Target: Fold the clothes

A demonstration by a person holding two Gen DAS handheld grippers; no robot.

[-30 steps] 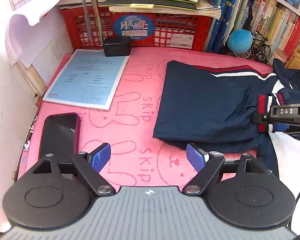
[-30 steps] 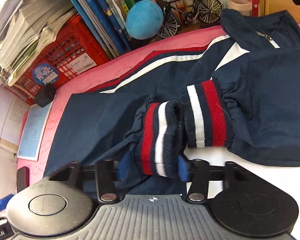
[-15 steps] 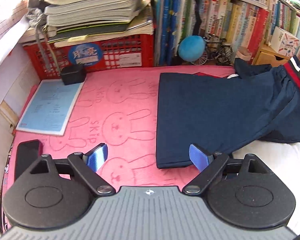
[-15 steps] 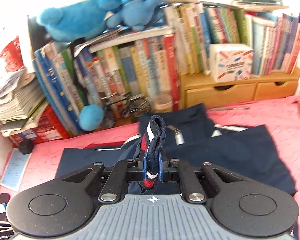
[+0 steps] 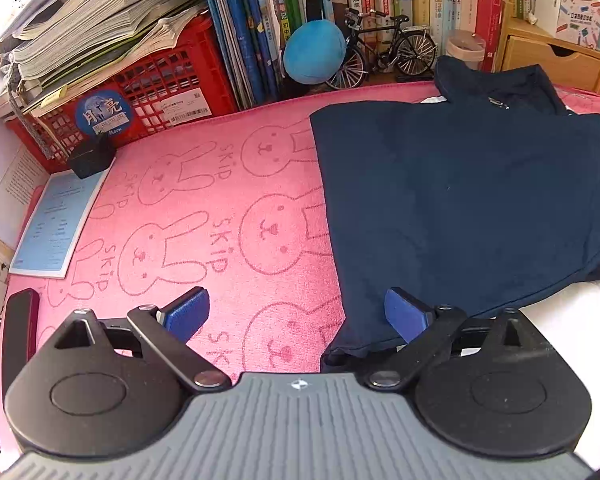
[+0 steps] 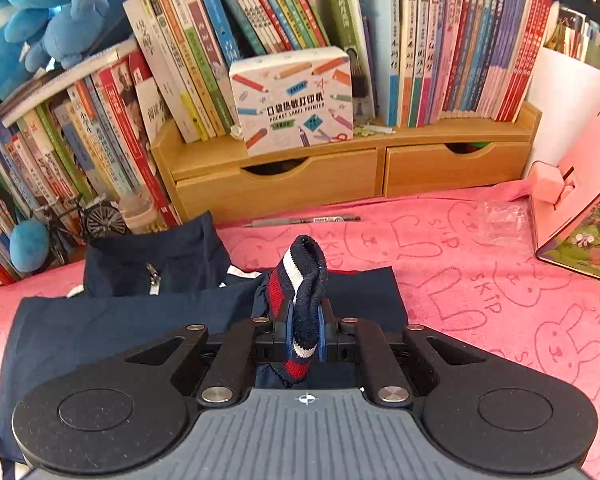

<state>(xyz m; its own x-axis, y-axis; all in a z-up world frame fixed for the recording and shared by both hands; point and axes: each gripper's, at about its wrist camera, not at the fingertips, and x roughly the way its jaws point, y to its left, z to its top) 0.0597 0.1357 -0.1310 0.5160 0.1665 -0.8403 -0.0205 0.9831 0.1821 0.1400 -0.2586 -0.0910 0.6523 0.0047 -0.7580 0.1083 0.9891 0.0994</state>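
A navy jacket (image 5: 460,200) lies spread on the pink rabbit-print mat (image 5: 204,216), collar and zipper (image 5: 498,102) toward the bookshelf. My left gripper (image 5: 296,314) is open above the jacket's near left corner, its right blue pad (image 5: 406,314) over the hem, holding nothing. In the right wrist view, my right gripper (image 6: 303,330) is shut on the jacket's striped cuff (image 6: 304,280), navy, white and red. The cuff is lifted upright above the jacket body (image 6: 120,332). The collar (image 6: 152,264) lies to the left of it.
A red crate (image 5: 140,92) with stacked papers, a blue booklet (image 5: 56,224), a black box (image 5: 92,158) and a phone (image 5: 18,328) sit at the left. Books, a blue ball (image 5: 314,52), a model bicycle (image 5: 388,48), wooden drawers (image 6: 340,176), a pen (image 6: 304,221).
My right gripper closed on the striped cuff, lifted it and carried the sleeve to the right across the jacket. The left gripper rose and drew back, staying open.
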